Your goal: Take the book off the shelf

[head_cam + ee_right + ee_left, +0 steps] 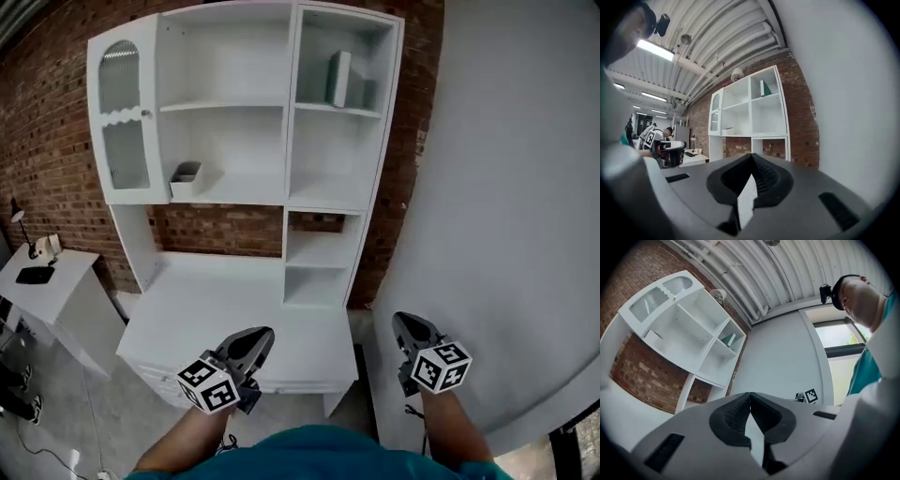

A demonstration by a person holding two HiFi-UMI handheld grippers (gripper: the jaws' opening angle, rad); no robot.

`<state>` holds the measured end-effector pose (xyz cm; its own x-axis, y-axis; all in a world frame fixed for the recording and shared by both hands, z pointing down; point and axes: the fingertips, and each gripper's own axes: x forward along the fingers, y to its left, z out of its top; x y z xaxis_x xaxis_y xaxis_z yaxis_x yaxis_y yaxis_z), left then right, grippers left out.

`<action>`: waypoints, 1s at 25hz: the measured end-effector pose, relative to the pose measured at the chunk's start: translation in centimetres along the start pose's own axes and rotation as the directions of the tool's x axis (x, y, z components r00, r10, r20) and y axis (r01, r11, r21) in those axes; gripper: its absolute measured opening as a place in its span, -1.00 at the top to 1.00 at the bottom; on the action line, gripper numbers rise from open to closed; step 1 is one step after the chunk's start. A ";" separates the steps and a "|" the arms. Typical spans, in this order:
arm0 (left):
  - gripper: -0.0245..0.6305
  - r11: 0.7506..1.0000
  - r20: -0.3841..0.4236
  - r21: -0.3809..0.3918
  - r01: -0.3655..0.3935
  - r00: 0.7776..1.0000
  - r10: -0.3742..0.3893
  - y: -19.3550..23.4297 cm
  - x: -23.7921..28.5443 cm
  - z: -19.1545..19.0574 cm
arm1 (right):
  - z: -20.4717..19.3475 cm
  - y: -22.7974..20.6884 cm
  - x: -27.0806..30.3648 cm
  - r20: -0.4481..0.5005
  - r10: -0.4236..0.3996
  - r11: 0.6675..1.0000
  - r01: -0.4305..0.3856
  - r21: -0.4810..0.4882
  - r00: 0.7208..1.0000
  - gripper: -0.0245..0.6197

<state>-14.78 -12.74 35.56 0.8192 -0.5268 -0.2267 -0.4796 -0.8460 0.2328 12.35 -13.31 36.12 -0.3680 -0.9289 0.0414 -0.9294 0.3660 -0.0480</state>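
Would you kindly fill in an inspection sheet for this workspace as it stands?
Surface: white desk top, bare.
Job's things: book upright on the upper right shelf of the shelf unit, untouched.
Clutter: small tray on the middle section's bottom shelf.
Grippers: left gripper and right gripper shut, empty, low before the desk.
Cables: thin cable on the floor, lower left.
Surroundings: brick wall behind; side table with lamp at left.

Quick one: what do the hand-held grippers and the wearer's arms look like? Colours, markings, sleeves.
The left hand-held gripper and right hand-held gripper match: grey moulded bodies, black ribbed pads, each carrying a white cube of black square markers. No sleeves reach the forearms; the person wears a teal top.
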 end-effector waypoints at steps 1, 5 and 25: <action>0.87 1.000 0.001 0.002 0.008 1.000 -0.008 1.2 0.5 0.3 | 0.3 -0.2 1.3 0.005 -0.004 1.000 0.004 -0.004 1.000 0.86; 0.87 0.999 -0.011 0.005 0.035 0.999 -0.035 5.6 2.7 1.2 | 0.7 -1.2 6.1 0.012 -0.019 1.000 0.019 0.006 1.000 0.86; 0.87 1.000 -0.004 0.006 -0.021 1.000 0.021 12.3 21.4 1.5 | 1.4 -15.1 18.4 0.000 0.103 0.995 -0.103 -0.005 0.995 0.86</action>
<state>-3.61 -34.53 32.17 0.8102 -0.5443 -0.2178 -0.4988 -0.8352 0.2316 19.61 -36.02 36.17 -0.4618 -0.8863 0.0359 -0.8866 0.4600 -0.0470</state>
